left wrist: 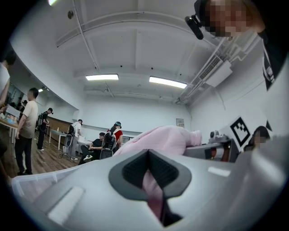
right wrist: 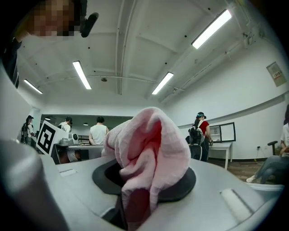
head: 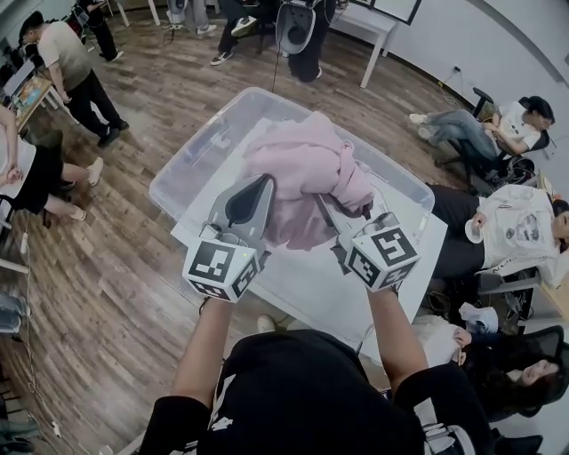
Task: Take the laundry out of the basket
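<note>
A pink garment [head: 307,173] hangs bunched above the clear plastic basket [head: 182,169], held up between both grippers. My left gripper [head: 264,182] is shut on the garment's left side; a thin fold of pink cloth [left wrist: 153,194] shows pinched between its dark pads [left wrist: 133,171]. My right gripper [head: 324,203] is shut on the garment's right side, where a thick wad of pink cloth [right wrist: 149,153] bulges out of its jaws. In the left gripper view the rest of the garment [left wrist: 162,137] drapes over toward the right gripper's body [left wrist: 216,149].
The basket stands on a white table [head: 302,284] over a wood floor. Seated people [head: 524,231] are close on the right, standing people [head: 67,67] at the left and back. A white table [head: 378,22] stands at the far side.
</note>
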The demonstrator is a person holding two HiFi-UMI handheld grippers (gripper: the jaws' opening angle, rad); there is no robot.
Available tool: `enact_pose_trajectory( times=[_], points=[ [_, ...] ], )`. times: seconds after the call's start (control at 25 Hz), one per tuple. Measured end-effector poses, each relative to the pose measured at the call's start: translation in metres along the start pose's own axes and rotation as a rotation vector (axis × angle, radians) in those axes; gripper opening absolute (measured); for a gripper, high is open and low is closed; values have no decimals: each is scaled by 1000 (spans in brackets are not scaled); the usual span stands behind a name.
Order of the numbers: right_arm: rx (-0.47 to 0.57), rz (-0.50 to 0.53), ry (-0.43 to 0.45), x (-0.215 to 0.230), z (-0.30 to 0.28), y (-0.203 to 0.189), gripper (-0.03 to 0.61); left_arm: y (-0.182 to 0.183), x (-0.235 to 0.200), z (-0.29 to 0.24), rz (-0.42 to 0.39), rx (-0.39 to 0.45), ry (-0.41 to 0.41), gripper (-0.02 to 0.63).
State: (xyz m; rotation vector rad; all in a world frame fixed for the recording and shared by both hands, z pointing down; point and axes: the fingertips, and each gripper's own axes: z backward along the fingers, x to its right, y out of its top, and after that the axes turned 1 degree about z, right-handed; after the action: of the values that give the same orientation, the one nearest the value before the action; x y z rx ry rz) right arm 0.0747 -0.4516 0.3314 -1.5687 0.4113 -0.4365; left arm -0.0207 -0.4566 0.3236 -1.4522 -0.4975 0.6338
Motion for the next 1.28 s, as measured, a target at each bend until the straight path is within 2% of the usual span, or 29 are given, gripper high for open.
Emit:
enact_pose_trajectory(
  times=[0.48,1.28],
  points=[
    [23,-16,-12,-19,10,5,160,7,5,11,-17,8,-29,8],
    [39,-16,-106,-73,31,7,161,13,6,58,11,33,-126,8]
  ],
)
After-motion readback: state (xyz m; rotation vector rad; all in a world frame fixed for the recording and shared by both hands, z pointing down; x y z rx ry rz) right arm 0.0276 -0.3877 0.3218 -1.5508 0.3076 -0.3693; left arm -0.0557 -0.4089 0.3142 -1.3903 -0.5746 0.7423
